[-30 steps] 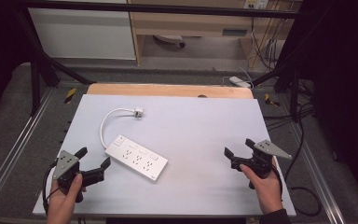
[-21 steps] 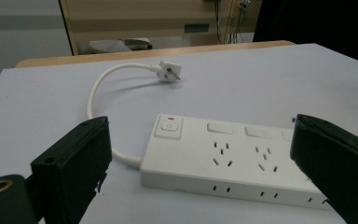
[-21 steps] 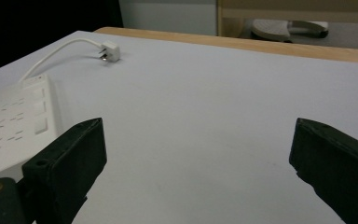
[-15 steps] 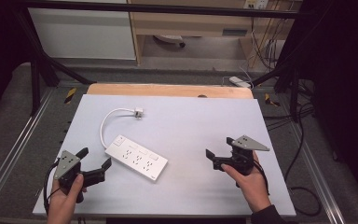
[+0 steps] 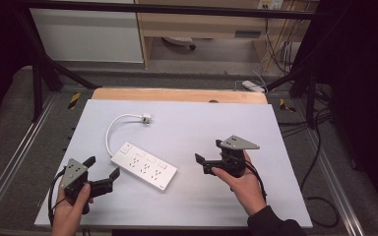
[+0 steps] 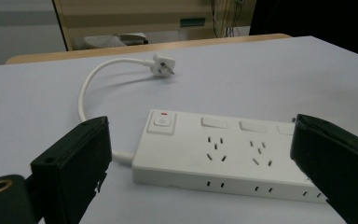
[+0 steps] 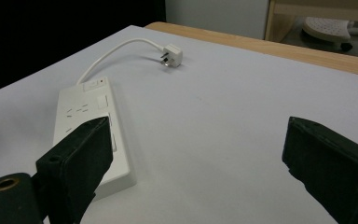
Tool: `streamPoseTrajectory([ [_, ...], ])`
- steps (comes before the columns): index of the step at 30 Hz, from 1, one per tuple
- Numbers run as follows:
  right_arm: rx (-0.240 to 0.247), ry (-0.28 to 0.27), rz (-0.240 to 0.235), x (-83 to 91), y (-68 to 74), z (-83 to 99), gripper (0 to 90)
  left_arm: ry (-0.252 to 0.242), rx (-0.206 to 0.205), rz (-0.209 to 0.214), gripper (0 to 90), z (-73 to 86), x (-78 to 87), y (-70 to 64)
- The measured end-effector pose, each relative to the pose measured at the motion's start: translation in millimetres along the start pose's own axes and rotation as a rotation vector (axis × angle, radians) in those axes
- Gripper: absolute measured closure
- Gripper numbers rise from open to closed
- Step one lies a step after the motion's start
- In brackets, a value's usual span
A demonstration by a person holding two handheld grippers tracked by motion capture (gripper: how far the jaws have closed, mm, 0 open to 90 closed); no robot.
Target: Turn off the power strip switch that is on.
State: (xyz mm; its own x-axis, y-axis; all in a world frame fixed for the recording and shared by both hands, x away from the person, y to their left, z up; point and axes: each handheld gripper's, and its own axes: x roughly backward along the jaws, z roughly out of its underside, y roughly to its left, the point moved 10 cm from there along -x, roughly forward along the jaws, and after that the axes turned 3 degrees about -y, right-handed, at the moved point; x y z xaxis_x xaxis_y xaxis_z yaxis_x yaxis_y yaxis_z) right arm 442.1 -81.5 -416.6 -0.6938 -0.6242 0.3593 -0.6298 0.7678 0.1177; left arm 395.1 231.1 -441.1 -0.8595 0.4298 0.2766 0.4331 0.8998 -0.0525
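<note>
A white power strip (image 5: 143,166) (image 6: 223,158) (image 7: 91,125) lies flat on the pale table, slanted, with its short cord curling to a white plug (image 5: 145,118) (image 6: 163,66) (image 7: 172,54) farther back. My left gripper (image 5: 100,172) (image 6: 205,172) stands open at the table's front left, jaws facing the strip's near side, a little short of it. My right gripper (image 5: 207,153) (image 7: 196,158) is open to the right of the strip, apart from it, jaws wide with bare table between them.
The pale table top (image 5: 202,123) has a wooden strip (image 5: 177,95) along its far edge. Metal rails (image 5: 10,162) run along both sides. Cables (image 5: 320,196) hang off the right side, and a shelf unit (image 5: 202,24) stands behind the table.
My right gripper has moved left, from near the table's right edge toward the power strip. The left gripper has stayed in place, and both remain open.
</note>
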Motion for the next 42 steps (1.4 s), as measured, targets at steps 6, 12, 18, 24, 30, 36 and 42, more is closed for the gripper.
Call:
streamPoseTrajectory([
  [6,0.013,0.001,-0.04,-16.6,18.4,-7.1,12.8,0.006,-0.001,0.002,5.2,1.0,-0.1,0.1],
  [12,0.029,0.012,-0.077,-30.0,30.9,-10.1,15.7,0.013,-0.004,0.006,5.2,2.2,-1.5,-1.2],
  [18,0.037,0.027,-0.094,-41.9,38.1,-12.7,15.4,0.016,0.001,0.004,5.2,2.6,-1.1,-0.2],
  [24,0.048,0.046,-0.102,-49.0,41.5,-10.2,18.5,0.023,-0.008,0.009,5.3,3.9,-2.5,-2.7],
  [30,0.047,0.059,-0.113,-56.4,44.3,-8.1,21.7,0.038,-0.004,0.003,5.5,6.7,-3.3,-1.1],
  [36,0.055,0.081,-0.097,-65.0,46.1,-4.8,19.2,0.043,-0.006,0.001,5.4,7.7,-3.6,-0.5],
  [42,0.064,0.104,-0.103,-71.5,49.6,0.4,24.7,0.051,-0.004,-0.012,5.6,9.9,-5.1,4.7],
])
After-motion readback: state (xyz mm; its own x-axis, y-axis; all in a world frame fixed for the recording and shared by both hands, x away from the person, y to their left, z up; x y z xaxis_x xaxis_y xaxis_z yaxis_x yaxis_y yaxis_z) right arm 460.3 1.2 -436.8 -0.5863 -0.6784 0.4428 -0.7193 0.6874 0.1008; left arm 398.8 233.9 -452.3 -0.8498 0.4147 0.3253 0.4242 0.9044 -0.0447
